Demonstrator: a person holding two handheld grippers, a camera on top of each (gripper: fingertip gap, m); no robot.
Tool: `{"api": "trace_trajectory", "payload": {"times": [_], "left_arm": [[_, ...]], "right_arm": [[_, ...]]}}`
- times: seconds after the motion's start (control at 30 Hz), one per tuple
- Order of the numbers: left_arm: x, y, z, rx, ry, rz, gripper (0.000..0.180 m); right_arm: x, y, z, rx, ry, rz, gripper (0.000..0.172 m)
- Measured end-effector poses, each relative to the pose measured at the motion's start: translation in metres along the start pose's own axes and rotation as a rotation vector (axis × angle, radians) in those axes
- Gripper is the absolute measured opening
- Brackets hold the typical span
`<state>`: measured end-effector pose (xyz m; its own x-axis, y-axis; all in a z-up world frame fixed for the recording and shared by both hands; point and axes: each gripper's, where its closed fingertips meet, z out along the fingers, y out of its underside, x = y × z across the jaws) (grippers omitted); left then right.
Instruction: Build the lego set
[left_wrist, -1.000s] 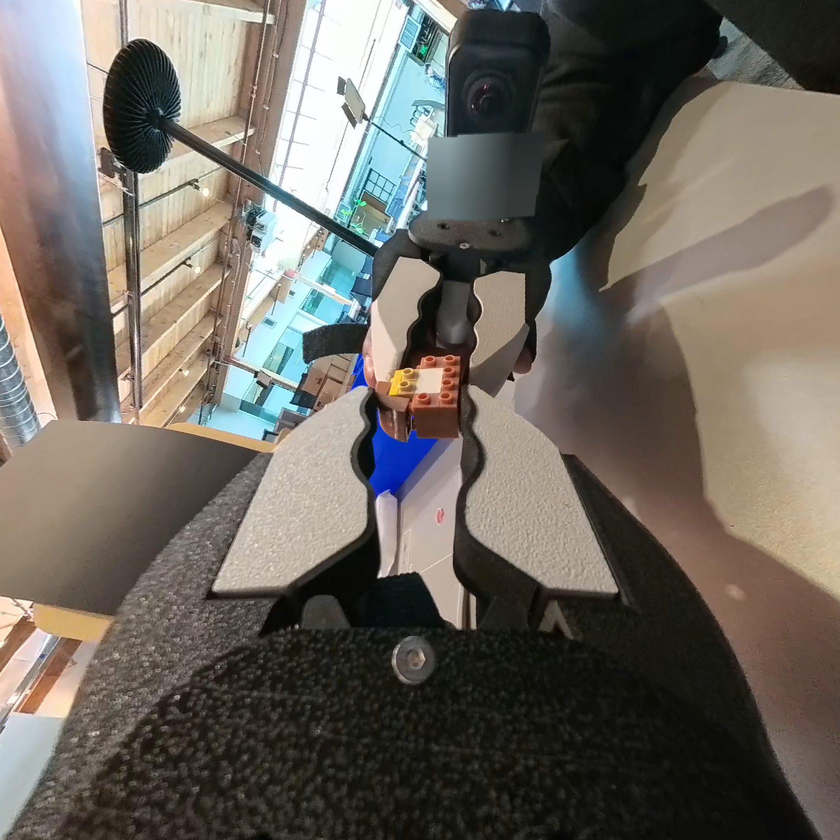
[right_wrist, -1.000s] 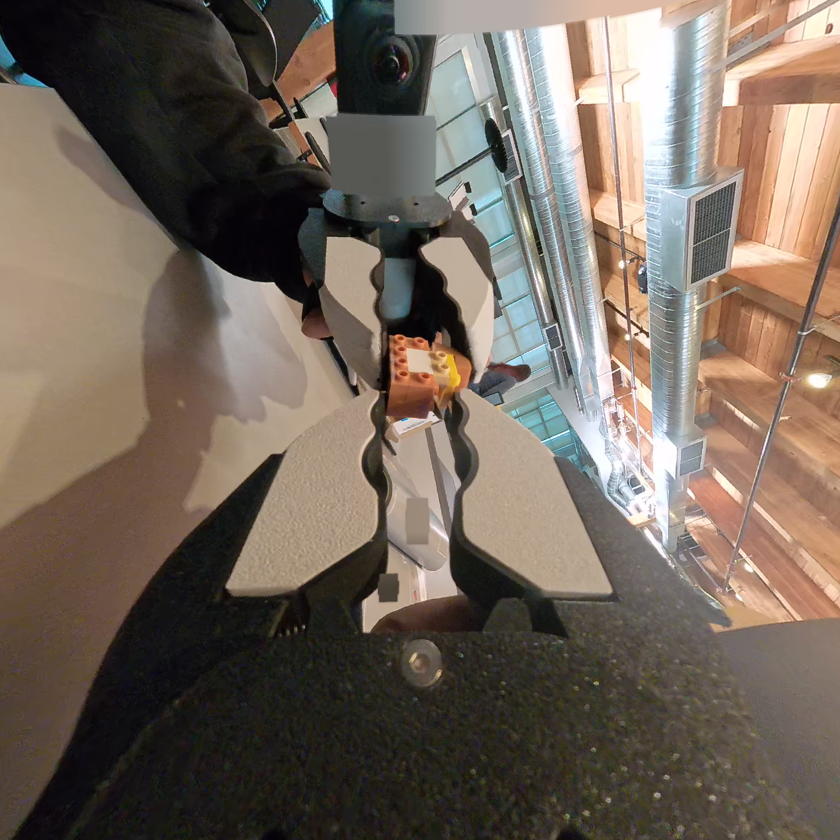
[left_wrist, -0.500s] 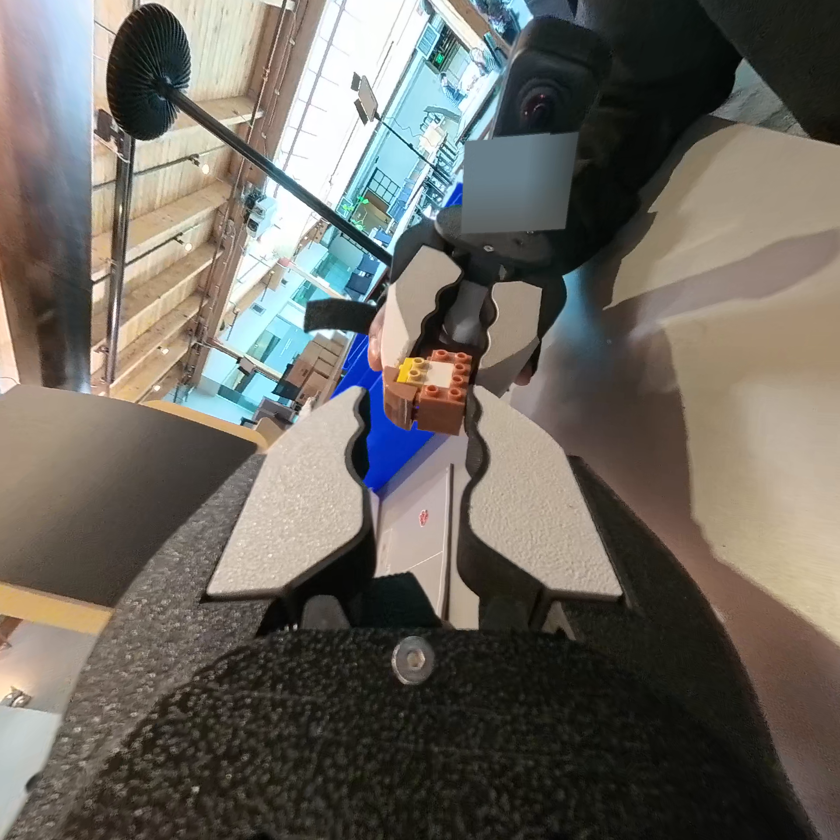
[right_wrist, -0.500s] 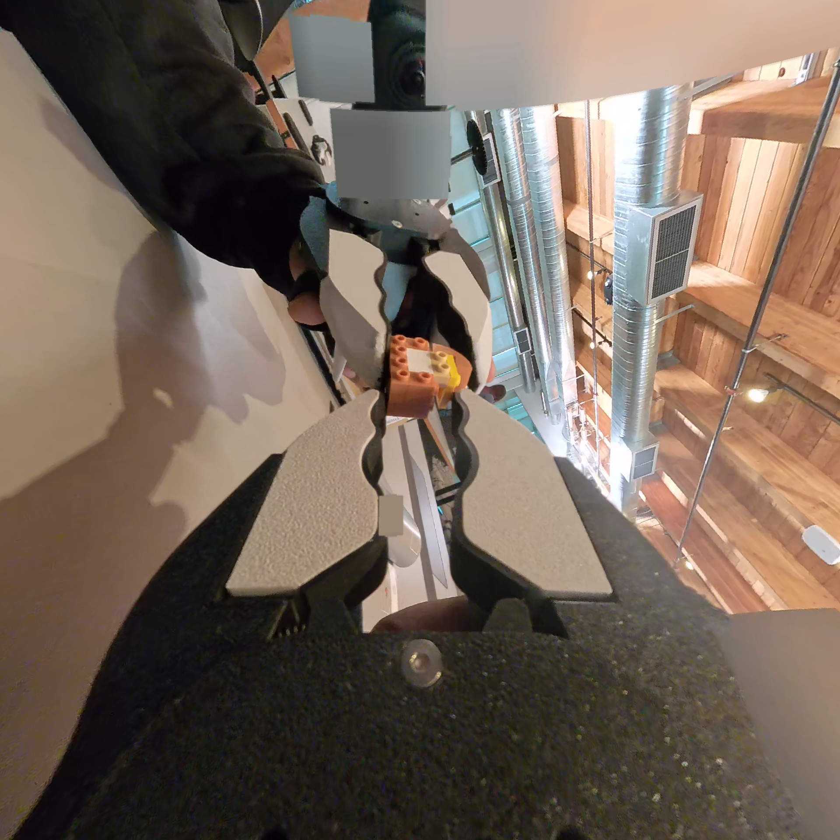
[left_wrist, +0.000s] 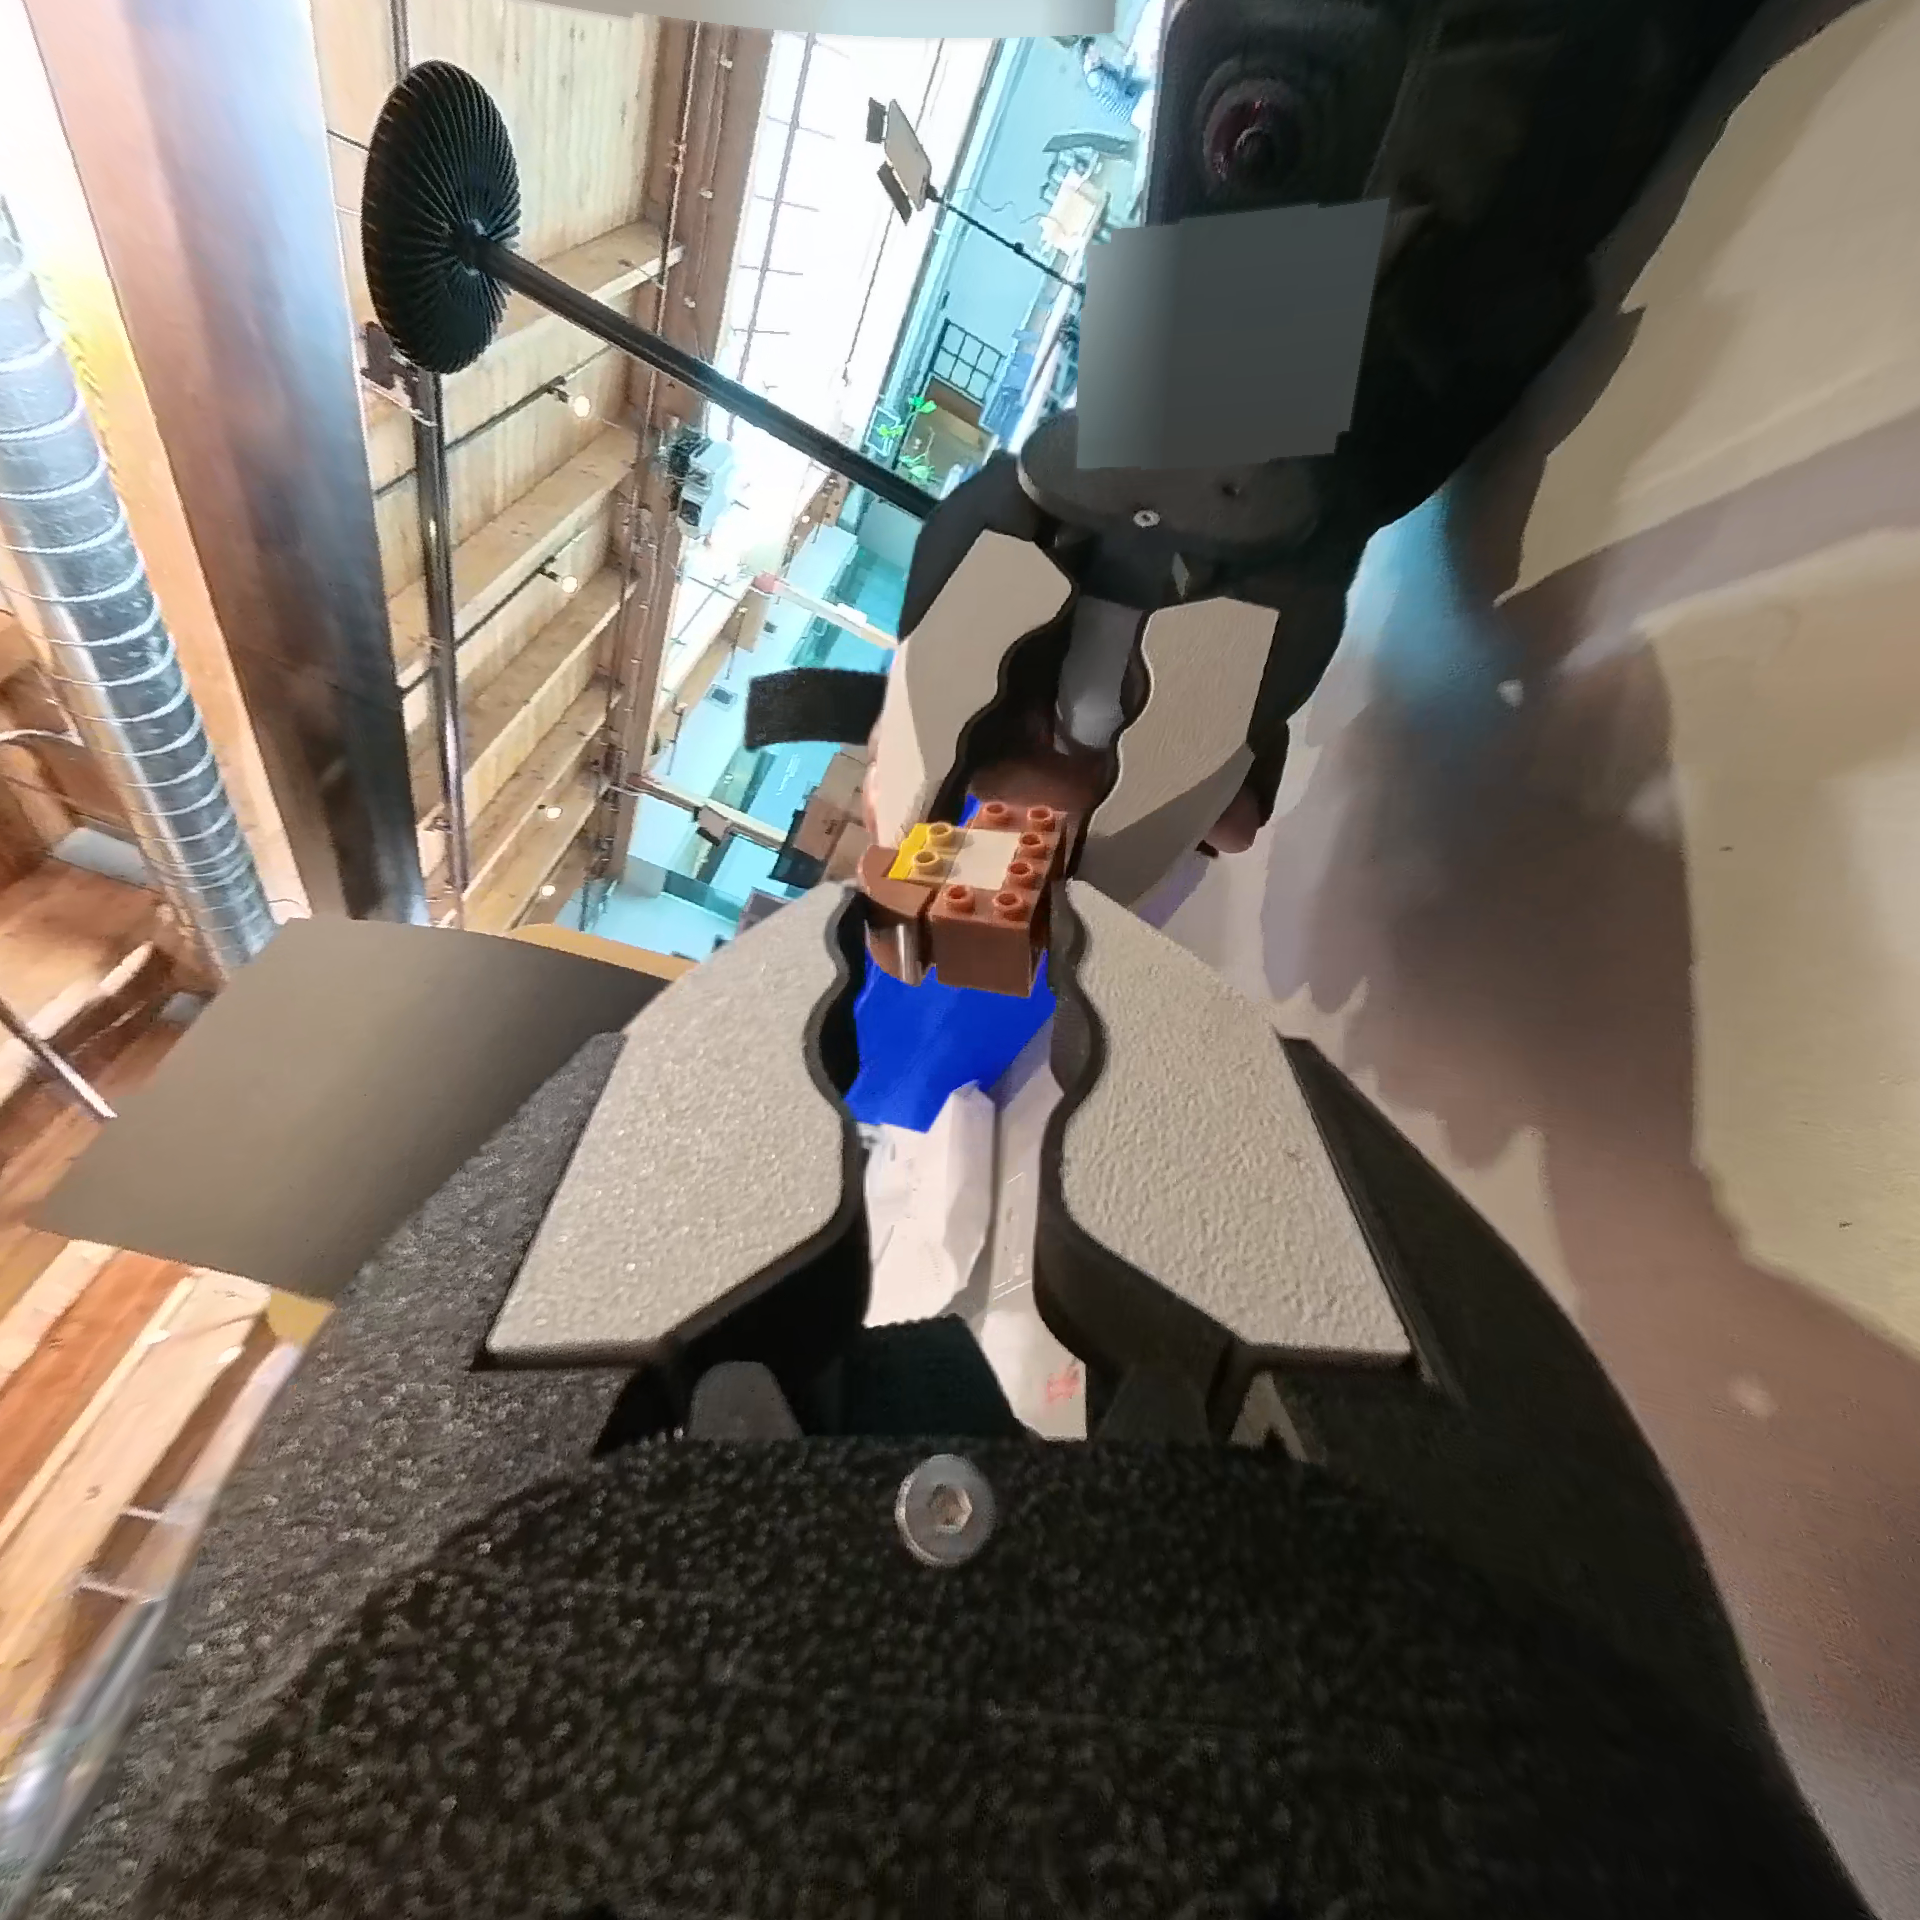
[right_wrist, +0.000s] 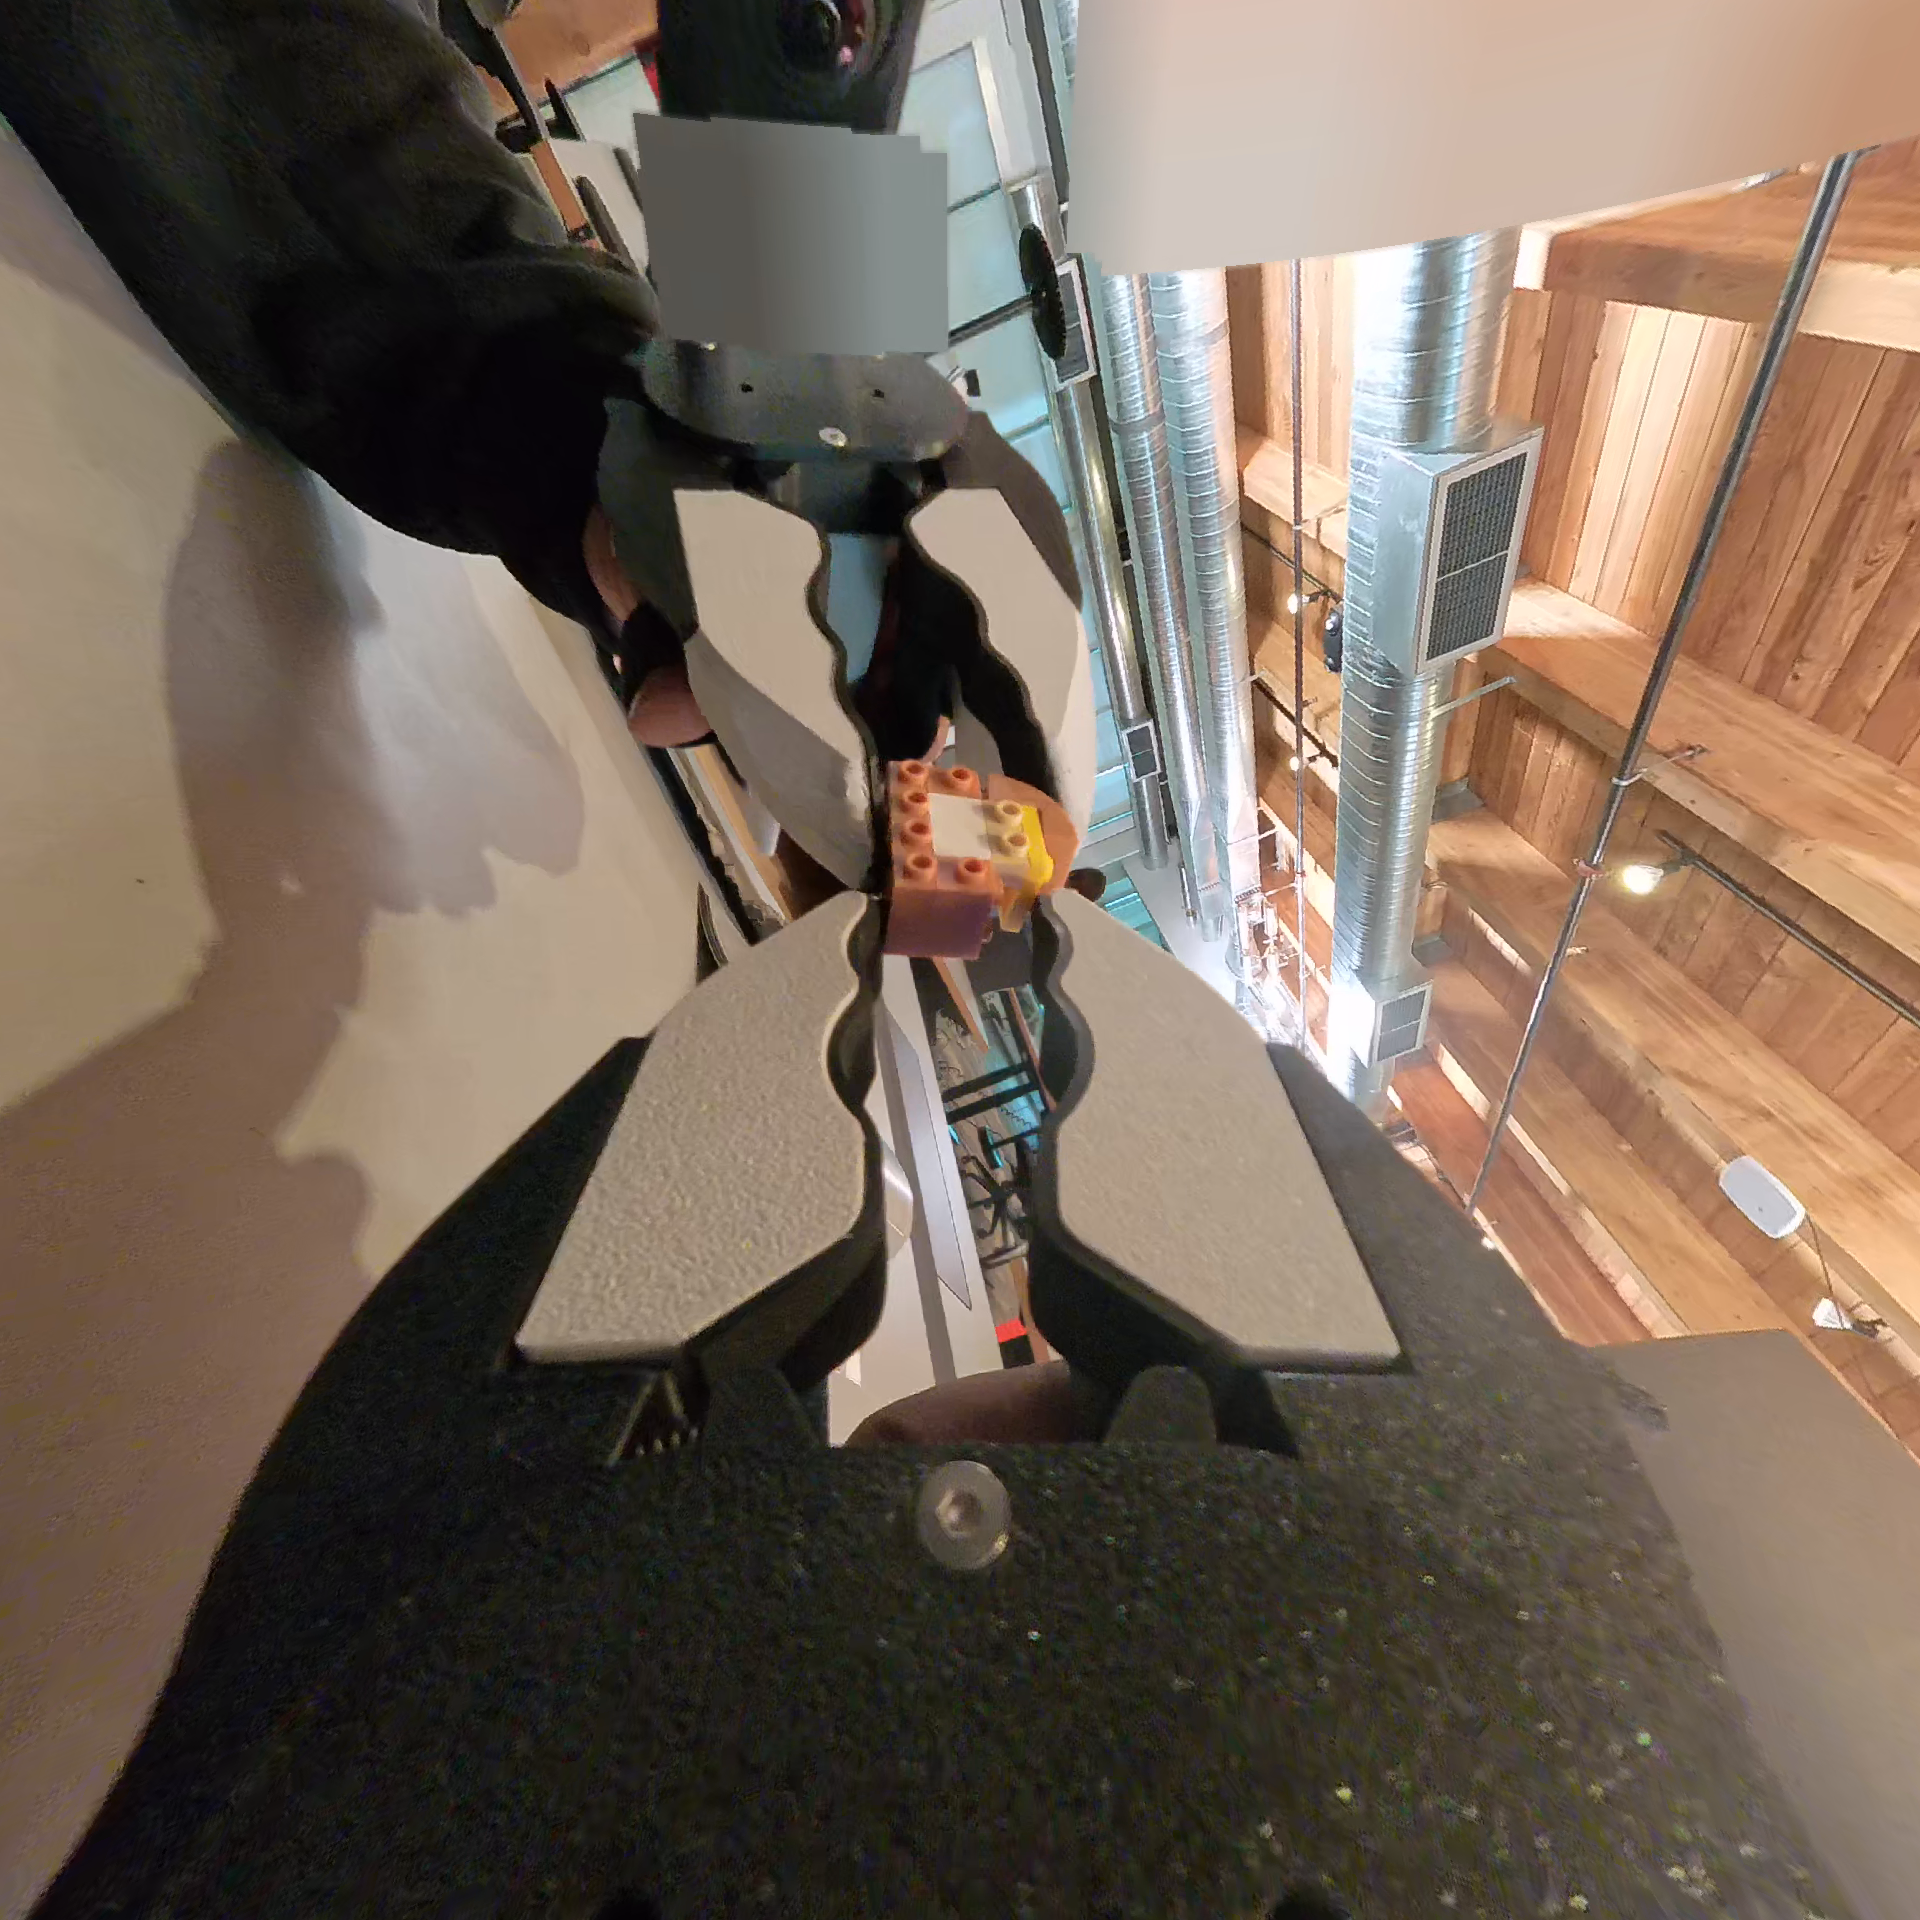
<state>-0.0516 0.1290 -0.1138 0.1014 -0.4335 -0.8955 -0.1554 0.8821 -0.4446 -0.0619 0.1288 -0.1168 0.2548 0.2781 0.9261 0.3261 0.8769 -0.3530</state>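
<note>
At frame centre, my left tongs and right tongs meet tip to tip, both gripping one brown brick block.

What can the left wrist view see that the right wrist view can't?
Only left: a blue thing behind the claws and a black disc on a pole. Only right: shiny silver ducts and a vent. Both: the brown, white and yellow bricks between the left claw and right claw, tip to tip.

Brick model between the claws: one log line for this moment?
object: brown brick model | left claw: gripping it | right claw: gripping it
</note>
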Motion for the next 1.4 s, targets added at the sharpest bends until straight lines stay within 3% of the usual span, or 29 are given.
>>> {"api": "trace_trajectory", "payload": {"times": [0.13, 0.33, 0.5, 0.73, 0.97, 1.17, 1.4], "left_arm": [[-0.003, 0.001, 0.001, -0.015, -0.04, 0.06, 0.033], [-0.004, 0.004, 0.001, -0.005, -0.035, -0.018, 0.034], [-0.002, 0.006, -0.001, 0.041, 0.049, -0.26, 0.038], [-0.011, 0.006, -0.002, 0.127, 0.149, -0.734, 0.038], [0.0, 0.012, 0.004, 0.094, 0.257, -1.008, 0.037], [0.01, 0.019, 0.009, 0.02, 0.264, -1.002, 0.022], [0.011, 0.022, 0.012, 0.044, 0.224, -1.008, 0.02]], "right_arm": [[0.002, 0.002, 0.0, -0.012, 0.018, -0.02, 0.027], [0.004, 0.002, 0.001, -0.02, 0.039, -0.044, 0.027], [0.009, 0.002, 0.0, -0.028, 0.076, -0.082, 0.027], [0.012, 0.009, -0.005, -0.053, 0.112, -0.2, 0.027], [0.011, 0.015, -0.007, -0.069, 0.121, -0.262, 0.027], [0.006, 0.02, -0.006, -0.081, 0.113, -0.304, 0.027], [0.006, 0.025, -0.007, -0.089, 0.111, -0.276, 0.027]]}}
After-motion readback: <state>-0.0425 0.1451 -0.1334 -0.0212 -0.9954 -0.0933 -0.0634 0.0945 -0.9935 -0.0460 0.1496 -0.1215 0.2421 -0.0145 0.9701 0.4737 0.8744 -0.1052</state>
